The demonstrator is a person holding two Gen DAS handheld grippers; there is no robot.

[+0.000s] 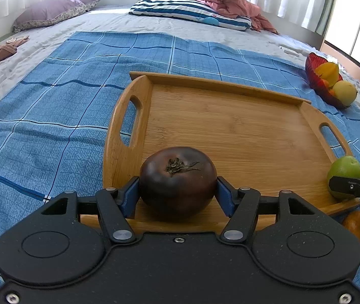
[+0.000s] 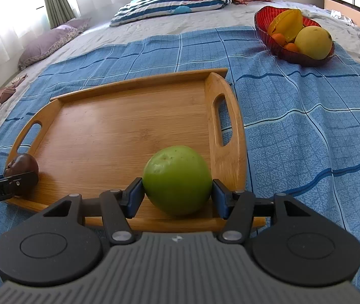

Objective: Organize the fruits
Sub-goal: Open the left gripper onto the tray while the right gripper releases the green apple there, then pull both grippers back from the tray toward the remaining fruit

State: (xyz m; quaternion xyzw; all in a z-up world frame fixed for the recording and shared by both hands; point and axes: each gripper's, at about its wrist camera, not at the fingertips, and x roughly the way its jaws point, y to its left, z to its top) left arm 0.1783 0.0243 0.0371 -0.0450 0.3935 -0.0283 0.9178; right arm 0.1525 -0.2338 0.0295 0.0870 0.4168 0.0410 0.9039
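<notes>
L gripper (image 1: 177, 190) clamped on dark fruit (image 1: 177, 179) at tray (image 1: 230, 126) near-left corner, R gripper (image 2: 177, 192) gripping green fruit (image 2: 177, 179) near-right corner, red bowl (image 2: 263, 25) w/ fruit at cloth's far-right corner

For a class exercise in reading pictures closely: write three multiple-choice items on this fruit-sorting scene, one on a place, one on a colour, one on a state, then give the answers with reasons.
1. Where does the red bowl stand?
A. on the wooden tray
B. on the blue checked cloth, beyond the tray
C. on the striped pillow

2. What colour is the fruit between the right gripper's fingers?
A. green
B. dark brown
C. yellow

3. How does the dark fruit lie?
A. loose in the bowl
B. on the bare cloth
C. on the wooden tray, between the left gripper's blue pads

Answers: 1 B, the bowl sits on the blue checked cloth, apart from the tray. 2 A, the green fruit fills the gap. 3 C, both pads flank it at the tray's near edge.
</notes>
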